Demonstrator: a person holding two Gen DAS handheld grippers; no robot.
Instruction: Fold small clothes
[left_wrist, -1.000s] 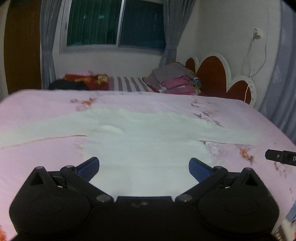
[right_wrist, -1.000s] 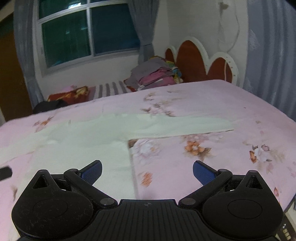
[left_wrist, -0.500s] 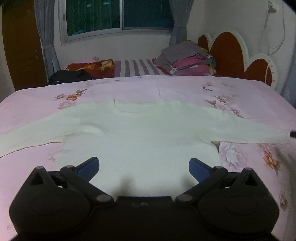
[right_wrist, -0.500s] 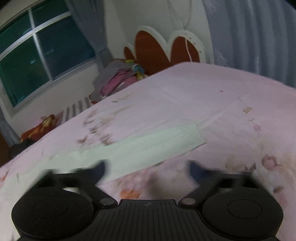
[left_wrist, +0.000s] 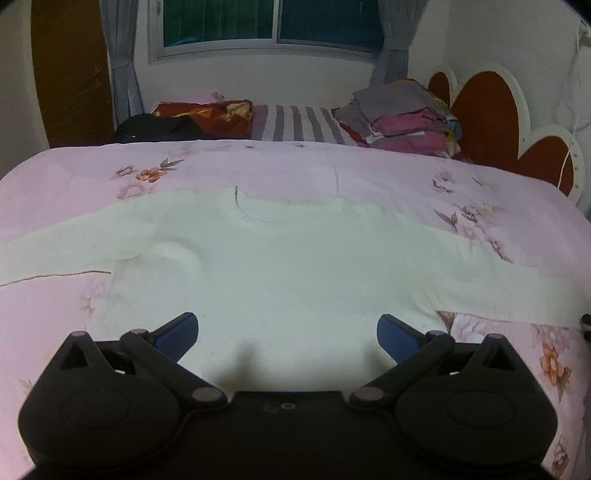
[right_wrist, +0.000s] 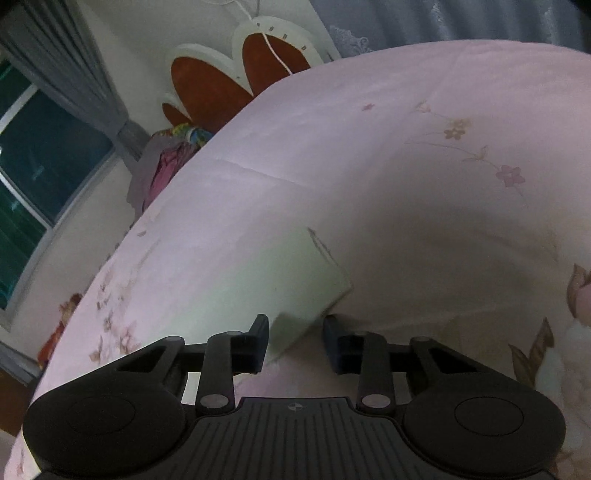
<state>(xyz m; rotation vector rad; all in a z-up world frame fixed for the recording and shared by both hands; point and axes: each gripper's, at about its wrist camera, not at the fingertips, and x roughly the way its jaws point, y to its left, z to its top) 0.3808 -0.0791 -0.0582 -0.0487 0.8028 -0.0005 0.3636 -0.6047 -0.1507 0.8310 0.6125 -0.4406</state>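
Since a moment ago the right gripper (right_wrist: 295, 341) has dropped to the sleeve cuff (right_wrist: 295, 280), jaws partly closed astride its corner, not yet pinching. Left gripper (left_wrist: 287, 336) hovers wide open, holding nothing, over the white sweater (left_wrist: 295, 266) spread flat on the pink bedspread (left_wrist: 369, 162).

Bed: in front of me lay a bed (left_wrist: 369, 170) under a pink flowered sheet, creased in a few lines.
Headboard: to my right stood a headboard (left_wrist: 484, 110) of rust-red petal shapes with white edges.
Window: I faced a sliding window (left_wrist: 273, 18) with dark glass and a pale sill.
Curtains: grey curtains (left_wrist: 122, 66) hung at both sides of it.
Wall: the wall (left_wrist: 258, 77) below the window was white; a thin white cord (left_wrist: 570, 92) ran down it on my right.
Door: a brown wooden panel (left_wrist: 70, 74) stood far left.
Light: dim, indoor, with a pinkish cast.
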